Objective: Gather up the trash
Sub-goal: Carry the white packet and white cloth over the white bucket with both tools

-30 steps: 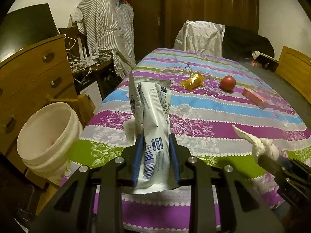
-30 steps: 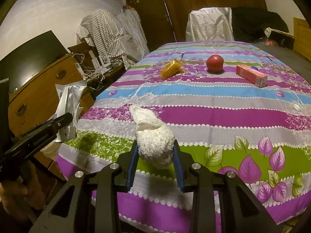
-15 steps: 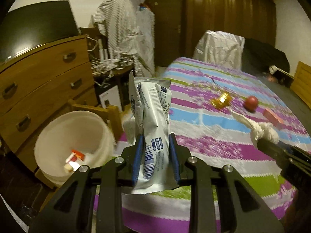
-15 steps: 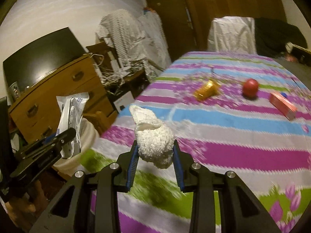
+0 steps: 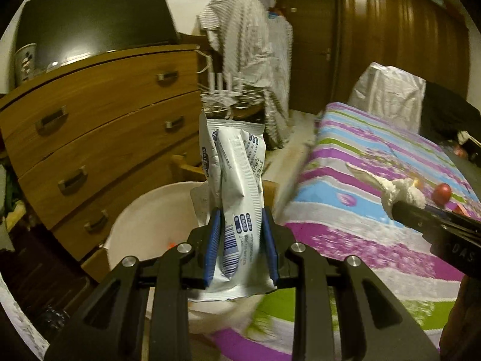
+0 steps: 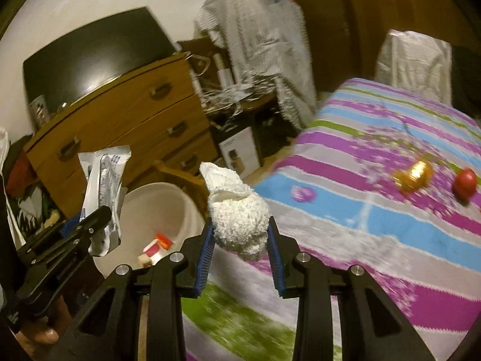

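My left gripper [image 5: 240, 242] is shut on a white plastic wrapper with blue print [image 5: 237, 192] and holds it upright over the near rim of a white bucket [image 5: 144, 225]. My right gripper [image 6: 240, 240] is shut on a crumpled white tissue wad [image 6: 237, 213], held above the table's left edge beside the bucket [image 6: 159, 207]. The bucket holds a small red-and-white packet [image 6: 157, 245]. The left gripper with the wrapper [image 6: 103, 186] shows at the left of the right wrist view. The right gripper's tissue [image 5: 399, 194] shows at the right of the left wrist view.
A table with a striped purple, blue and green cloth [image 6: 375, 210] carries a gold wrapper [image 6: 413, 176] and a red ball [image 6: 464, 182]. A wooden dresser [image 5: 99, 129] stands behind the bucket. A wooden chair frame [image 6: 177, 174] stands beside the bucket. A box [image 6: 240, 150] sits on the floor.
Both grippers have swung left, away from the table toward the bucket and dresser. The bucket is now closer and under the left gripper. Both keep their hold.
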The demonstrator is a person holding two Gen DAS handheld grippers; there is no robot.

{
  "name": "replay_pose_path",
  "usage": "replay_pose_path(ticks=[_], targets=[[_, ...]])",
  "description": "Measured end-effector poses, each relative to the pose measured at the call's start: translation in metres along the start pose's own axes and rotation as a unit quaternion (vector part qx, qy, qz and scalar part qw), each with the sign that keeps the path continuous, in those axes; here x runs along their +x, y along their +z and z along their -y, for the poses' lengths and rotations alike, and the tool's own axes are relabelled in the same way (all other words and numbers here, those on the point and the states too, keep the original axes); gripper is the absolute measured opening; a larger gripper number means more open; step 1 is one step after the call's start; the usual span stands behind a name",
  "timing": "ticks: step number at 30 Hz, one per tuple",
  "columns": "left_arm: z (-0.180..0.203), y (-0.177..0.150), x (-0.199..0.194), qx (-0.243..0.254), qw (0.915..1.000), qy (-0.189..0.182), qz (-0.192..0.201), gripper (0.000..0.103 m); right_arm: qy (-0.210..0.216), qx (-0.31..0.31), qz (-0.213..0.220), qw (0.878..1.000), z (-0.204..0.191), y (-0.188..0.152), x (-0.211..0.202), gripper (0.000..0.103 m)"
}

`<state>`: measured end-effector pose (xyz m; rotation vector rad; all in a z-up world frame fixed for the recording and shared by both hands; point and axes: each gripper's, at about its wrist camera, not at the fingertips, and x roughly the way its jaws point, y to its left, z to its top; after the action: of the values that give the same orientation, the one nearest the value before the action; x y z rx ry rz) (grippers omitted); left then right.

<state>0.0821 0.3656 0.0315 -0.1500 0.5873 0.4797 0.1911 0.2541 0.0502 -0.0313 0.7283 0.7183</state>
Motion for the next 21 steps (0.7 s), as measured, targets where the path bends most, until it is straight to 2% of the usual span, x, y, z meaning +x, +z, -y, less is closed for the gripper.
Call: replay_pose_path(ticks=[11,21], targets=[[-0.063,0.003,0.028,-0.014,0.9989,0.036,-0.026,0.026,0.028,-0.044,-0.051,0.997,-0.079,0.036,0.079,0.035],[-0.091,-0.004,0.050,-0.024,0.9975,0.035,-0.056,0.026,0.034,-0.048,-0.084,0.995,-0.103,0.036,0.114,0.035]])
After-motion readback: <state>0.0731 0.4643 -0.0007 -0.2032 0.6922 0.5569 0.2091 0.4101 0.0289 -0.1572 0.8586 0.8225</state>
